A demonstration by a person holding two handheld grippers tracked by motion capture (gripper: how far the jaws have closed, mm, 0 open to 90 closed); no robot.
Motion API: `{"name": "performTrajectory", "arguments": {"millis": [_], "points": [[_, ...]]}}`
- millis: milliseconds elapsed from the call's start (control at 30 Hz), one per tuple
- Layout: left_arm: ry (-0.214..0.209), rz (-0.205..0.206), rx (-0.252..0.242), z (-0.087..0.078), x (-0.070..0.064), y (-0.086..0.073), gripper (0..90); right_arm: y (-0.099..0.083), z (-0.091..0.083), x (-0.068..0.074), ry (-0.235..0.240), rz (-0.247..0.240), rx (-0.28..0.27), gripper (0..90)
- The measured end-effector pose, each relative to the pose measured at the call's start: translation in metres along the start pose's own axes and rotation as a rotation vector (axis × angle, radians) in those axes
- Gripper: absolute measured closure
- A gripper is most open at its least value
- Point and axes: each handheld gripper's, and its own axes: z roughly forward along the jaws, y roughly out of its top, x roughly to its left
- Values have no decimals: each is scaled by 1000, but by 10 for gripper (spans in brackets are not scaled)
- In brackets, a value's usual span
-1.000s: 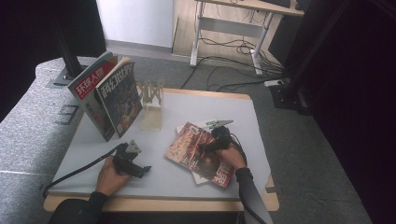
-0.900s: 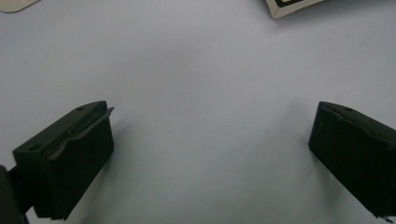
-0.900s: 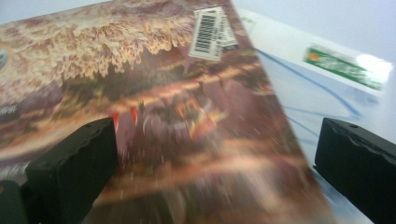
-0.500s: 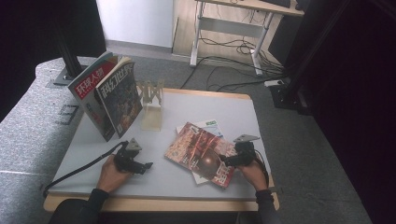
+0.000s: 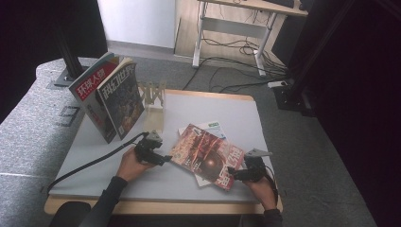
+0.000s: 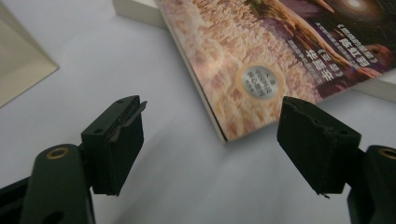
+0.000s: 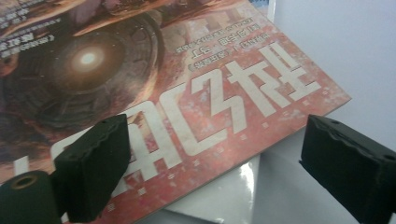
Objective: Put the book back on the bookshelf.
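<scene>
Table [image 5: 118, 175]: red magazine [image 5: 206, 155] between left gripper [image 5: 163, 160], right gripper [image 5: 235, 174].

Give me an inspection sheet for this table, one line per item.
Surface: white tabletop, wooden rim.
Job's things: red glossy magazine lying flat on a white magazine.
Clutter: two upright magazines leaning by a clear acrylic rack.
Tongs: left tongs open at the red magazine's left edge; right tongs open at its near corner; neither grips it.
Cables: black cable trailing from the left tongs; floor cables beyond.
Surroundings: grey carpet, desk frame.
</scene>
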Motion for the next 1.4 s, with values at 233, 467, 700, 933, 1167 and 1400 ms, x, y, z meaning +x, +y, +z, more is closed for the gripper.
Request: {"name": "performTrajectory", "arguments": {"millis": [233, 467, 700, 933, 1167, 1400], "points": [[-54, -2, 23, 17, 1, 6, 273, 0, 0, 5, 10, 9, -3, 149], [-83, -1, 11, 24, -4, 6, 357, -1, 0, 4, 15, 17, -6, 152], [-60, -7, 23, 24, -8, 5, 361, 3, 3, 1, 21, 3, 10, 154], [-22, 18, 48, 19, -18, 2, 361, 10, 10, -4, 29, -8, 11, 159], [-6, 22, 59, 12, -28, -5, 373, 18, 18, -8, 39, -14, 6, 158], [-8, 11, 63, 6, -36, -14, 395, 25, 25, -10, 49, -25, 4, 158]]}}
